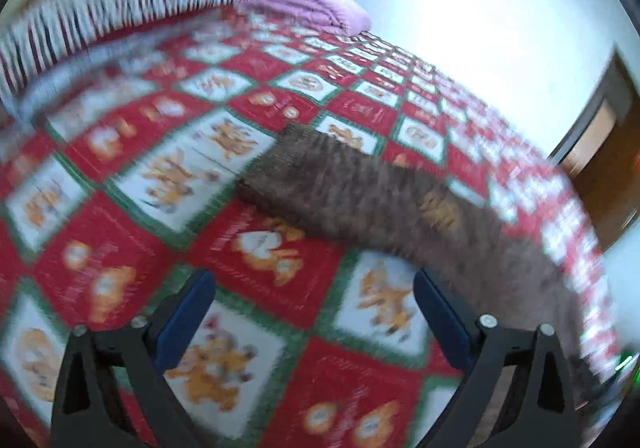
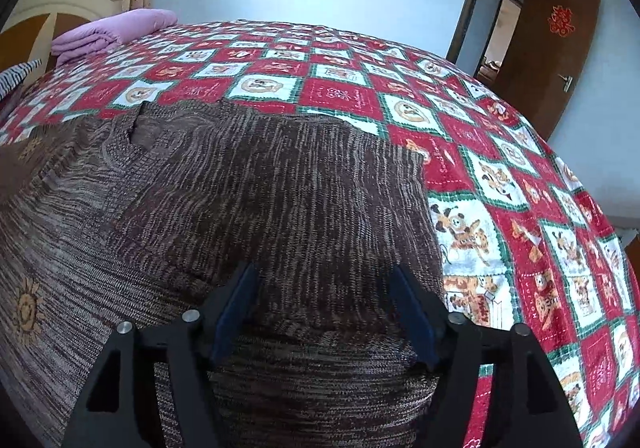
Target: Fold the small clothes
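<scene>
- While the left wrist view swims in blur, the brown knit sweater (image 2: pixel 248 200) is plain to see from the right: it lies spread on the checked bedspread (image 2: pixel 500 152), a sleeve folded across the body.
- Right gripper (image 2: pixel 324 312) sits low over the folded sleeve, jaws released and wide, knit showing between the blue pads (image 2: pixel 234 312); whether they touch the cloth I cannot tell.
- Left gripper (image 1: pixel 314 320) hovers over bare bedspread, jaws likewise spread with nothing between them; the other sleeve (image 1: pixel 340 184) stretches out ahead and to its right, well apart from the fingers.
- Handling, by my reading: a chunky, loose knit, soft and floppy, with some weight. It should drape and sag when lifted, and grip the pads well rather than slip.
- Best hold looks like the ribbed cuff (image 1: pixel 264 180) or a hem edge, where the layers bunch thick enough to pinch.
- Risk: the knit stretches, and dragging it could rumple the bedspread beneath.
- Off at the far end, a folded pink blanket (image 2: pixel 112 30) is clear of the work.
</scene>
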`<action>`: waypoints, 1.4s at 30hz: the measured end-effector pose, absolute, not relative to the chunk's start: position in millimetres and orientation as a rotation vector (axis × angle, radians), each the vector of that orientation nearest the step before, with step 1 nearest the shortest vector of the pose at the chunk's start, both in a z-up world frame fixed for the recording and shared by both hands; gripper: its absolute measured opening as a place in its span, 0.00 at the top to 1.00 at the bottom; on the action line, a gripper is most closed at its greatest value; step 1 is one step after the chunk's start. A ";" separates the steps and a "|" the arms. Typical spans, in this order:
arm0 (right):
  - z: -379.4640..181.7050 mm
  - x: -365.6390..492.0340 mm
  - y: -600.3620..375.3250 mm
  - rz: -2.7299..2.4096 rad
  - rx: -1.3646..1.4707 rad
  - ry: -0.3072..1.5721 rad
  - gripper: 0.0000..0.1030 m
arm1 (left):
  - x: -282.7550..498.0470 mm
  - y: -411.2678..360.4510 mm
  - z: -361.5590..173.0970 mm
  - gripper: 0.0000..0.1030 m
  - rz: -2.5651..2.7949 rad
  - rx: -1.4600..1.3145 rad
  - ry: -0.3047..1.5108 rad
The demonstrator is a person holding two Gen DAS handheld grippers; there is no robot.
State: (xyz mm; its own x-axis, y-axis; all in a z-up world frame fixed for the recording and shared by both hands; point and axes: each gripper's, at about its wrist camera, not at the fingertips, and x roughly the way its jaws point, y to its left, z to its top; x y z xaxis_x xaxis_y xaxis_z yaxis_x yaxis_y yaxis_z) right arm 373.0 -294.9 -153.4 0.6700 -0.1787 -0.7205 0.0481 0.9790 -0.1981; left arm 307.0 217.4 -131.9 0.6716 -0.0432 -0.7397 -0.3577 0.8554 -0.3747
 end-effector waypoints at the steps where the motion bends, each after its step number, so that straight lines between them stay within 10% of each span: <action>1: -153.6 371.8 -294.6 -0.132 -0.168 0.824 0.30 | 311.5 222.7 -135.9 0.09 0.164 -0.599 0.829; 19: -155.5 368.1 -284.8 -0.172 -0.236 0.790 0.29 | 363.2 258.8 -171.9 0.27 0.172 -0.800 0.681; 22: -155.6 368.1 -284.6 -0.171 -0.234 0.790 0.29 | 366.7 261.4 -172.0 0.47 0.201 -0.760 0.687; 24: -155.7 368.0 -284.9 -0.170 -0.231 0.790 0.29 | 368.9 267.2 -174.5 0.95 0.172 -0.767 0.696; 42: -155.6 368.7 -287.2 -0.168 -0.215 0.789 0.28 | 369.4 226.6 -81.2 0.93 -0.005 -0.621 0.555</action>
